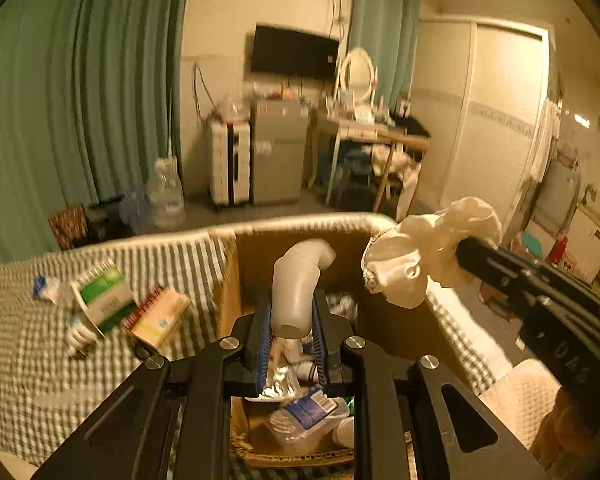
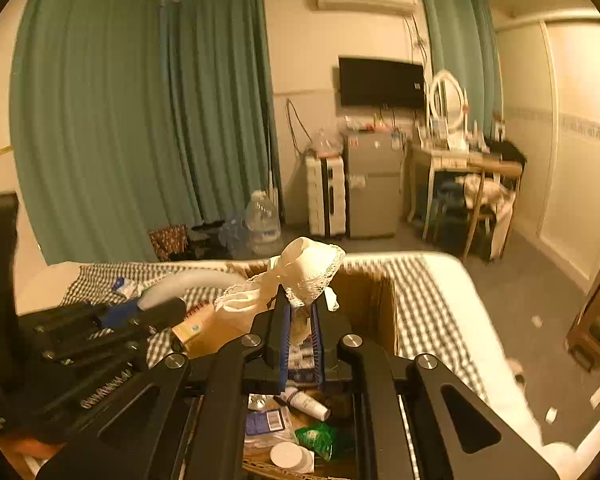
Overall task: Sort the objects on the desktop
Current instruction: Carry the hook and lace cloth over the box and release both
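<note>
A bent grey tube [image 1: 296,288] was gripped in the left claw [image 1: 290,330], a lace cloth [image 2: 308,276] in the right claw [image 2: 300,320]. Both were probably best released low inside the cardboard box [image 1: 260,256].

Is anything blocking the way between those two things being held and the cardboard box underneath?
Nothing visible. The grey curved tube and the white lace cloth both hang over the open cardboard box, which already holds other items.

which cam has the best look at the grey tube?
Left wrist: the grey tube sits centred and sharp, clamped between the left gripper's pads above the box. Right wrist shows only its curved end at the left, partly behind that gripper.
</note>
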A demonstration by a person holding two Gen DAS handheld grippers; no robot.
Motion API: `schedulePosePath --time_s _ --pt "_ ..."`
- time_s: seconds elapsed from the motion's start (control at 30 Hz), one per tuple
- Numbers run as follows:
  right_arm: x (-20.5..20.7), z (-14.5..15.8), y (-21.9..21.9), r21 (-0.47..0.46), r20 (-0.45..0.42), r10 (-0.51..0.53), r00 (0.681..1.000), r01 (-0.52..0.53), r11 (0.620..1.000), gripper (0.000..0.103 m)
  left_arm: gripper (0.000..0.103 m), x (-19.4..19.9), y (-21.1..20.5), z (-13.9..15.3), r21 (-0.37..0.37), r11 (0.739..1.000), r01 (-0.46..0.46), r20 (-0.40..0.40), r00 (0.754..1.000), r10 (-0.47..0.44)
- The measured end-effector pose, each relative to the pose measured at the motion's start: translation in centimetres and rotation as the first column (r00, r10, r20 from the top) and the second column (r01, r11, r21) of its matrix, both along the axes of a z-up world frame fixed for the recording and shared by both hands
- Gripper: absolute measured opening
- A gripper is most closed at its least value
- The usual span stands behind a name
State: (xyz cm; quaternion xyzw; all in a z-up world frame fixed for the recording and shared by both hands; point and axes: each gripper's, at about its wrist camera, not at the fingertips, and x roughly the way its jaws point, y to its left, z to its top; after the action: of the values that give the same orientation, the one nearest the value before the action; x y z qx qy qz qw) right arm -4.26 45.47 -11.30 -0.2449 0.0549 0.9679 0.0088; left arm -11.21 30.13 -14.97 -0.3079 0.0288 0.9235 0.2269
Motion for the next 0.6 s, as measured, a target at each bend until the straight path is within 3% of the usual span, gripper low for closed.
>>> schedulePosePath --time_s 0.13,0.23,0.27,0.3,0.6 --pt "-2.3 -3.3 1.0 -0.028 0.105 -0.012 0.994 0.015 0.999 0.011 0.022 -1.5 1.4 -3.9 -0.061 0.998 0.015 0.068 0.998 -0.011" --pt "-4.0 -6.5 1.5 -0.027 0.232 -0.021 0.972 0.028 0.999 0.012 0.038 -2.0 1.9 -5.8 -0.108 0.994 0.011 0.110 0.994 0.001" --pt "-4.5 -7.0 1.5 -0.013 0.260 -0.029 0.965 0.033 0.999 0.020 0.050 -2.1 1.8 -5.9 -0.111 0.994 0.007 0.117 0.993 0.006" --pt "-4.5 -7.4 1.5 0.003 0.277 -0.042 0.960 0.043 0.999 0.031 0.055 -2.0 1.6 -6.0 -0.104 0.995 0.004 0.117 0.993 0.008" --pt "-1.2 -1.9 1.5 -0.052 0.109 -0.113 0.988 0.119 0.992 0.034 0.074 -0.1 -1.2 -1.4 -0.046 0.999 -0.020 0.034 0.999 0.021"
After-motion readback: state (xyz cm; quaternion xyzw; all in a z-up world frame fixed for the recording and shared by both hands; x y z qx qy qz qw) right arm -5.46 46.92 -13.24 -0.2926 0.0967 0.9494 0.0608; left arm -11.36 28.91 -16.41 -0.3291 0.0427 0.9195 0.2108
